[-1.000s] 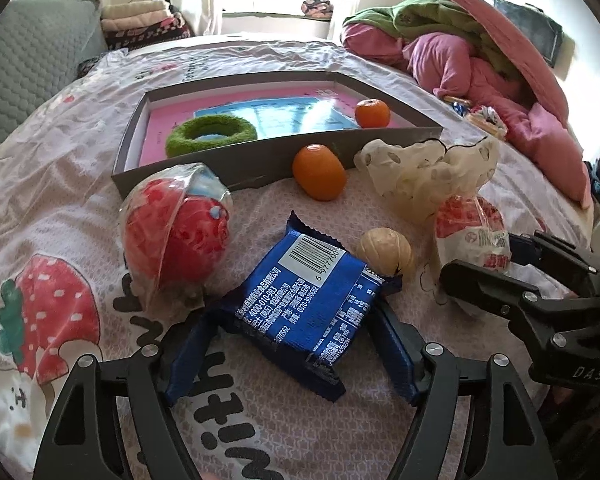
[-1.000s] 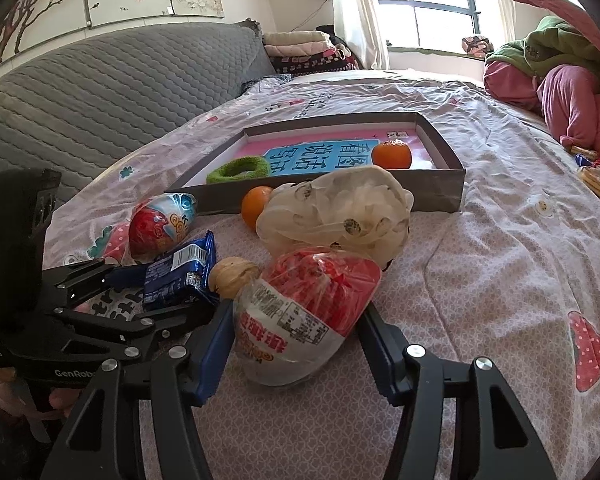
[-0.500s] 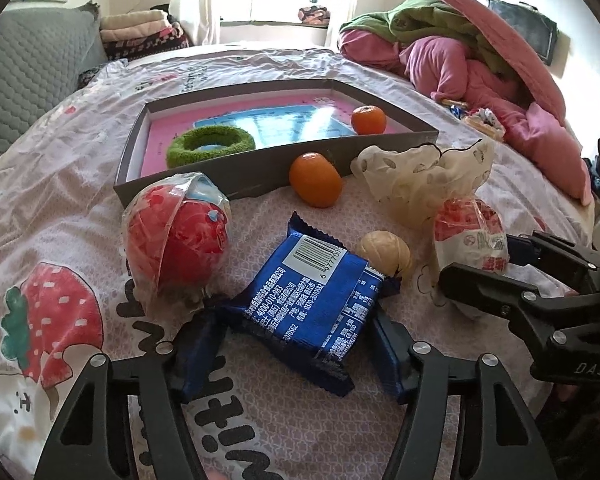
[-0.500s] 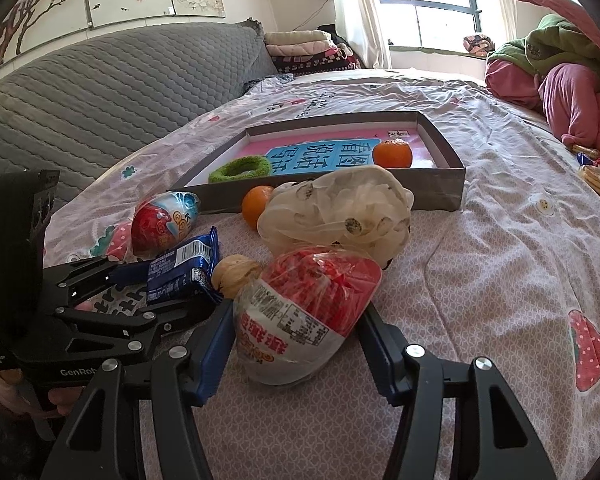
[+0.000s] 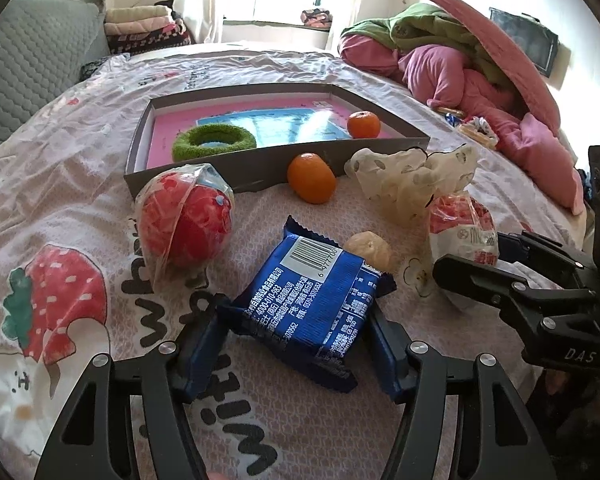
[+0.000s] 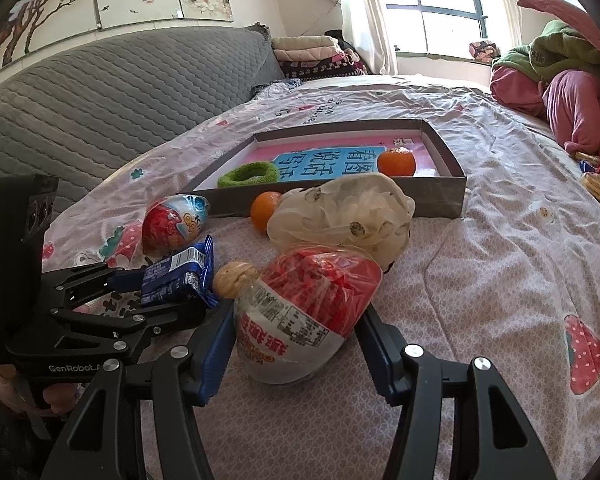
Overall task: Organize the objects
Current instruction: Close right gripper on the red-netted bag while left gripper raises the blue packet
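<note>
A blue snack packet (image 5: pixel 312 292) sits between the pads of my left gripper (image 5: pixel 296 332), which is shut on its two sides; its jaws have been narrowing. In the right wrist view the packet (image 6: pixel 176 276) rides tilted in that gripper. My right gripper (image 6: pixel 296 332) is shut on a red-and-white egg-shaped bag (image 6: pixel 304 312), and its pads press both flanks. A grey box (image 5: pixel 260 164) with a pink floor holds a green ring (image 5: pixel 214 142) and an orange (image 5: pixel 363 125). In front of the box lie a second orange (image 5: pixel 311 178) and a red wrapped toy egg (image 5: pixel 184 216).
A beige walnut-like ball (image 5: pixel 368 246) lies between the two held things. A crumpled cream bag (image 5: pixel 412 180) lies behind the red-and-white bag. All rest on a patterned bedsheet (image 6: pixel 500 264). Pink and green bedding (image 5: pixel 460 64) is piled at the back right, and a grey quilted headboard (image 6: pixel 100 112) stands on the left.
The left gripper's jaws have drawn inward until both pads meet the blue packet, and that gripper edged slightly forward. The right gripper and its bag have not moved.
</note>
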Demonstrator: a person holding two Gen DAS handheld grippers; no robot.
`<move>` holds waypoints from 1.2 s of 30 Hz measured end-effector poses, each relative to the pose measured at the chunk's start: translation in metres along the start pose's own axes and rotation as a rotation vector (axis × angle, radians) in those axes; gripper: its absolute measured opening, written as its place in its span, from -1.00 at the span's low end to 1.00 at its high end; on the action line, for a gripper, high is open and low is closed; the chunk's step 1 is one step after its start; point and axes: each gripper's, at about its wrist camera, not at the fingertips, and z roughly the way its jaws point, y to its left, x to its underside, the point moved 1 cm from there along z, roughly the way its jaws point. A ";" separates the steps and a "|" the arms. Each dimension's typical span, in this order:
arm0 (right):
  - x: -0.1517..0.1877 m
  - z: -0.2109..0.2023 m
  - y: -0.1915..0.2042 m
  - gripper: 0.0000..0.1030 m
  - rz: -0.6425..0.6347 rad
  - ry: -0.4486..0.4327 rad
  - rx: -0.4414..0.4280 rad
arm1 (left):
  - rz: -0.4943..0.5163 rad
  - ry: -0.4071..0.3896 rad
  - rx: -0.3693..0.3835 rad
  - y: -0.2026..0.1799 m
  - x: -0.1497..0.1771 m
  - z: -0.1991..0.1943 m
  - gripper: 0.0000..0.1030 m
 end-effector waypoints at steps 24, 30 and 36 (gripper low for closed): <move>-0.008 -0.040 0.023 0.14 -0.127 -0.161 0.039 | -0.003 -0.150 -0.105 -0.006 -0.003 -0.049 0.29; -0.009 -0.045 0.021 0.14 -0.121 -0.181 0.048 | -0.020 -0.155 -0.123 -0.006 -0.003 -0.051 0.29; -0.011 -0.048 0.022 0.14 -0.124 -0.201 0.055 | -0.027 -0.154 -0.131 -0.005 -0.003 -0.051 0.29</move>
